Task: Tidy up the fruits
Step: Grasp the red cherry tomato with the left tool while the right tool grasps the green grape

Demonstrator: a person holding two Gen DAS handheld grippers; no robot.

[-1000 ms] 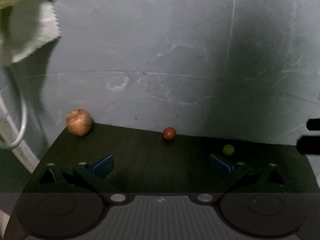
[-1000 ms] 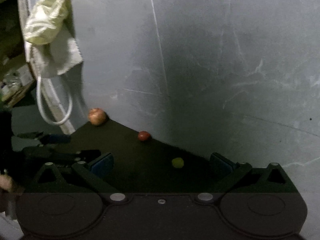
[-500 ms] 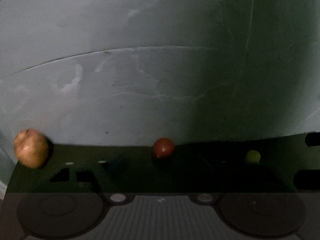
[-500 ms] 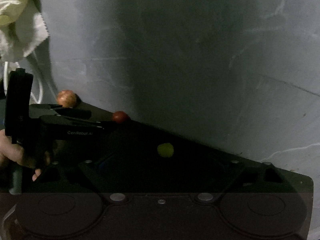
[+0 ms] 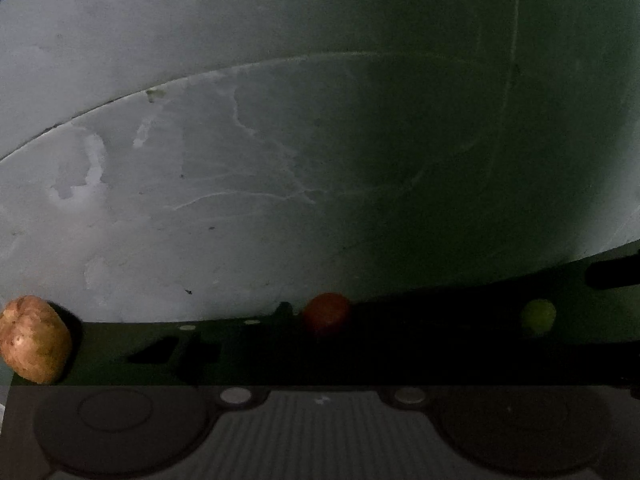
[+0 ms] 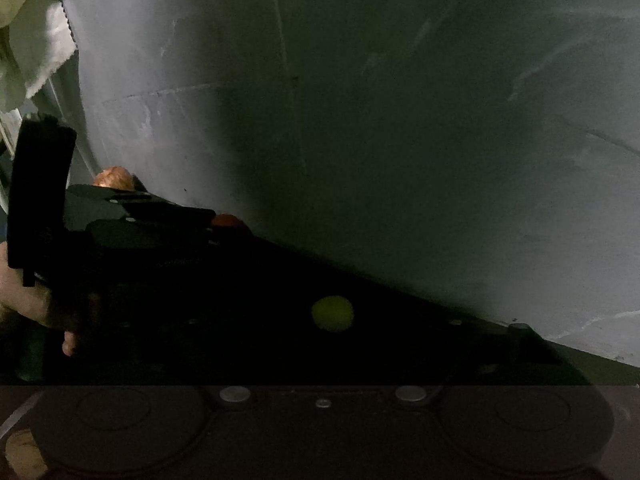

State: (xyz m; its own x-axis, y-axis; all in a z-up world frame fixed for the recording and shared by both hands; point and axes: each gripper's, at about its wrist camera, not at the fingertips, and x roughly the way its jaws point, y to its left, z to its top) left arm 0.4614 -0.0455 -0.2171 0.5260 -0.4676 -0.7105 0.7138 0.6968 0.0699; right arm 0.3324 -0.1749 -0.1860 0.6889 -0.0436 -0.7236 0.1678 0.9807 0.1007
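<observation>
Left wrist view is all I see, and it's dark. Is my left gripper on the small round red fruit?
Observer: Side-on, the left gripper, jaws closing, has its tips at the small round red fruit; whether it is between them is too dark to tell.
Operator: And the small yellow-green round fruit?
Observer: It lies untouched between the right gripper's wide fingers, whose jaws are closing.
Operator: Anything else?
Observer: A pale crumpled cloth hangs at upper left.

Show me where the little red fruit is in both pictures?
Left wrist view: the red fruit sits low in the middle, at the foot of the grey wall.
Right wrist view: the same fruit peeks out left of middle, behind the left gripper.
Shared landmark: the yellow-green fruit, lying to its right.
</observation>
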